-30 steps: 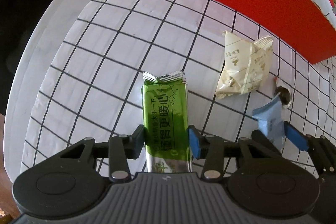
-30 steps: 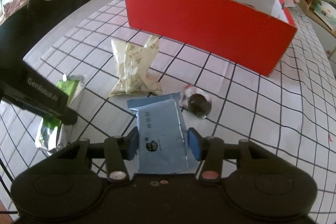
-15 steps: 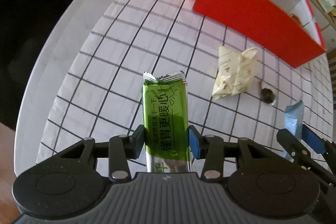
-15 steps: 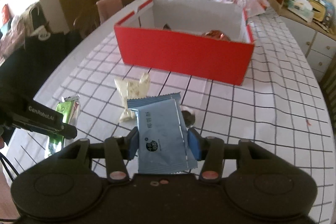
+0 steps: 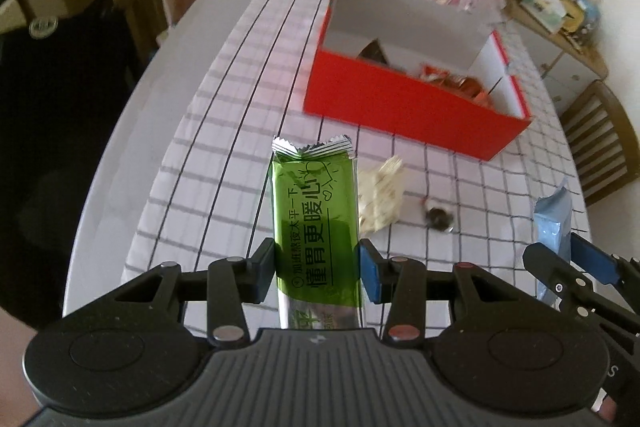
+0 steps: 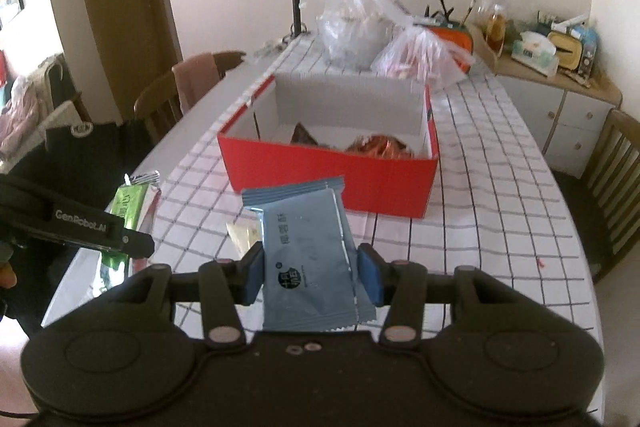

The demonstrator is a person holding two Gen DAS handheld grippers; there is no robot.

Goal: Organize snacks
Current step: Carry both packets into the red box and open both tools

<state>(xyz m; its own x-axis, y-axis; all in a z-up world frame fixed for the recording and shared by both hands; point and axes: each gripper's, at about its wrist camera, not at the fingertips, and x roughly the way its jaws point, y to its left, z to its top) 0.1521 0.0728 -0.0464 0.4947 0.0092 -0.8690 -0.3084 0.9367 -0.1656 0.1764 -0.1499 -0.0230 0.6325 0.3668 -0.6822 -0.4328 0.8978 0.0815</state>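
I am holding one snack in each tongs, both lifted off the tabletop (image 5: 224, 131), so the step in hand is carrying them to the red box (image 6: 332, 171). The left tongs (image 5: 318, 273) are closing on the green packet (image 5: 316, 223) at its lower part, and the packet is standing up and forward between the pads. The right tongs (image 6: 311, 277) are gripping the blue packet (image 6: 308, 259) in the same way, with its sealed top edge pointing toward the box.

The box is open, near the middle of the tabletop, ahead of both tongs. Some snacks are already lying inside it, one dark and one orange-brown, I think. A cream packet (image 5: 380, 193) and a small round candy (image 5: 438, 215) are lying on the tabletop between me and the box, so I judge the task is only partly done.

Both tongs are pointing forward and a little down, side by side, the left one somewhat lower and nearer the tabletop edge. For the next move I need to bring each packet over the near wall of the box, high enough to clear the rim, and only then loosen the grip.
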